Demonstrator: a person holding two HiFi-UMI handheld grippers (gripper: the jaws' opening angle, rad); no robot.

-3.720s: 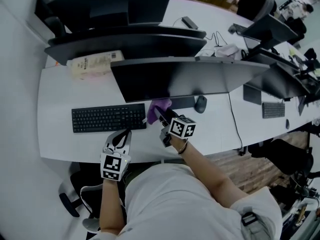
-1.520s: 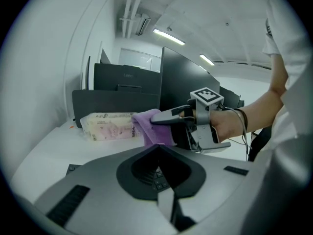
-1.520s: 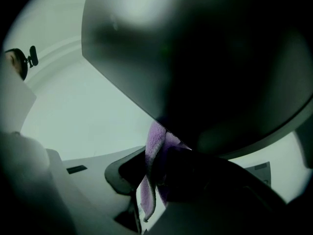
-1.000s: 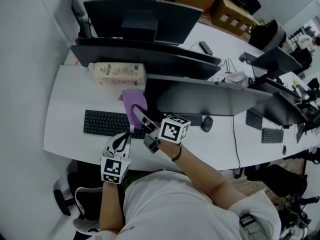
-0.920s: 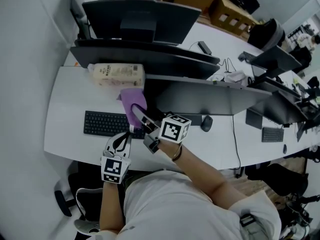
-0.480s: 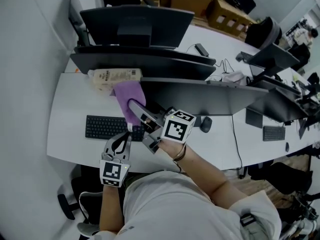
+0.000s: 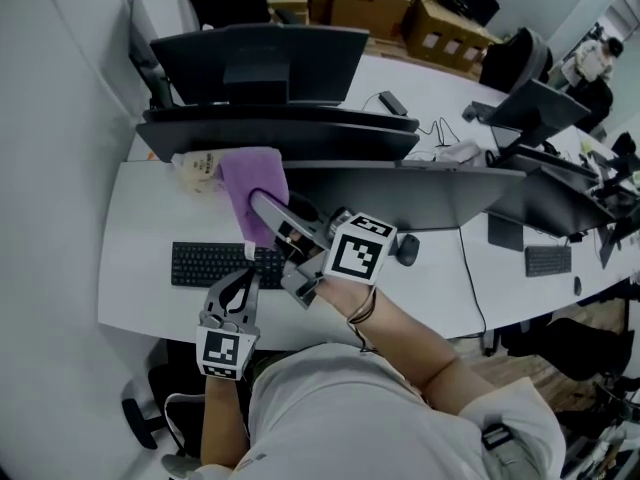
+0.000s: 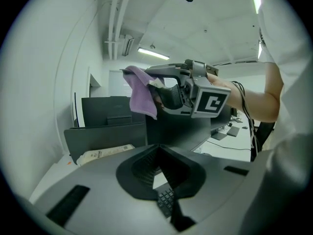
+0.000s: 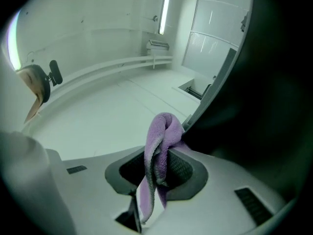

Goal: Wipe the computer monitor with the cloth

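Observation:
The dark monitor [image 7: 400, 193] stands at mid-desk, seen from above; it fills the right of the right gripper view [image 9: 264, 97]. My right gripper [image 7: 265, 206] is shut on the purple cloth [image 7: 252, 180], holding it at the monitor's upper left corner. In the right gripper view the cloth [image 9: 159, 151] hangs folded between the jaws, against the screen's edge. The left gripper view shows the same cloth [image 8: 142, 94] raised in front of the monitor [image 8: 181, 131]. My left gripper [image 7: 240, 286] hovers over the keyboard's near edge, shut and holding nothing.
A black keyboard [image 7: 215, 265] lies left of centre, a mouse [image 7: 405, 250] to the right under the screen. A pale packet [image 7: 193, 165] lies behind the cloth. More monitors [image 7: 260, 58] line the back, and other desks with screens [image 7: 540, 108] stand right.
My right gripper has carried the cloth from the screen's lower middle up and left to its upper left corner. The left gripper has stayed near the keyboard.

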